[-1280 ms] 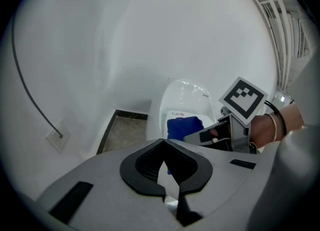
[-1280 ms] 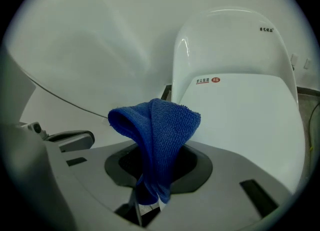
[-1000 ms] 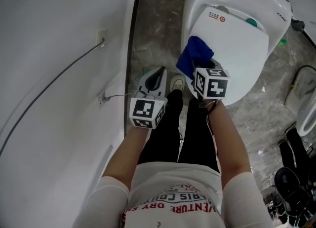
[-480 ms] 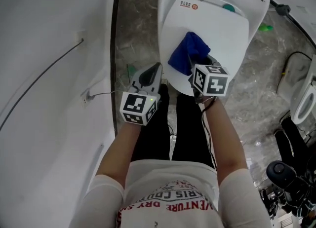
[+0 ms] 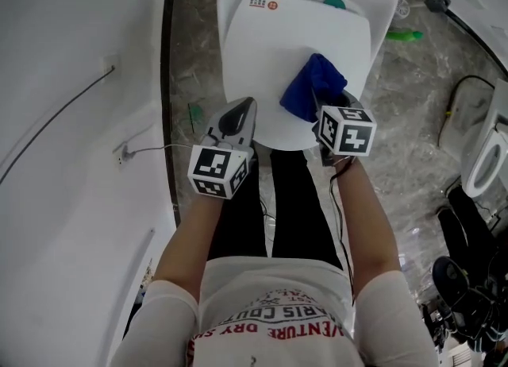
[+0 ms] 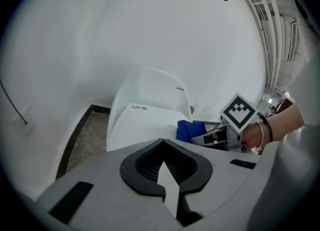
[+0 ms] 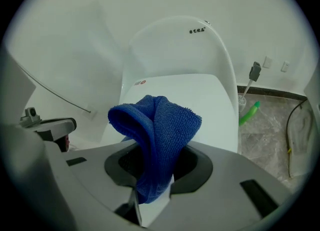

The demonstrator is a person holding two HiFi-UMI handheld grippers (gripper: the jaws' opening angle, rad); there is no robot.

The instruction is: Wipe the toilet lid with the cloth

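The white toilet lid (image 5: 262, 48) is closed and lies in front of me. My right gripper (image 5: 324, 113) is shut on a blue cloth (image 5: 313, 87), which rests on the near right part of the lid. In the right gripper view the cloth (image 7: 160, 125) bulges up out of the gripper (image 7: 152, 195) over the lid (image 7: 200, 95). My left gripper (image 5: 242, 110) is shut on nothing and hovers at the lid's near left edge. In the left gripper view, past the closed jaws (image 6: 167, 175), I see the lid (image 6: 145, 125), the cloth (image 6: 189, 130) and the right gripper (image 6: 212, 137).
A white wall with a socket and a cable (image 5: 119, 153) runs close along the left. A green bottle (image 5: 403, 36) lies on the marble floor right of the toilet. Black cables (image 5: 456, 91) and dark gear (image 5: 468, 278) fill the right side. My legs (image 5: 278, 206) stand at the bowl's front.
The right gripper has carried the cloth rightward across the near part of the lid, from its left edge to right of centre. The left gripper has kept its place at the near left.
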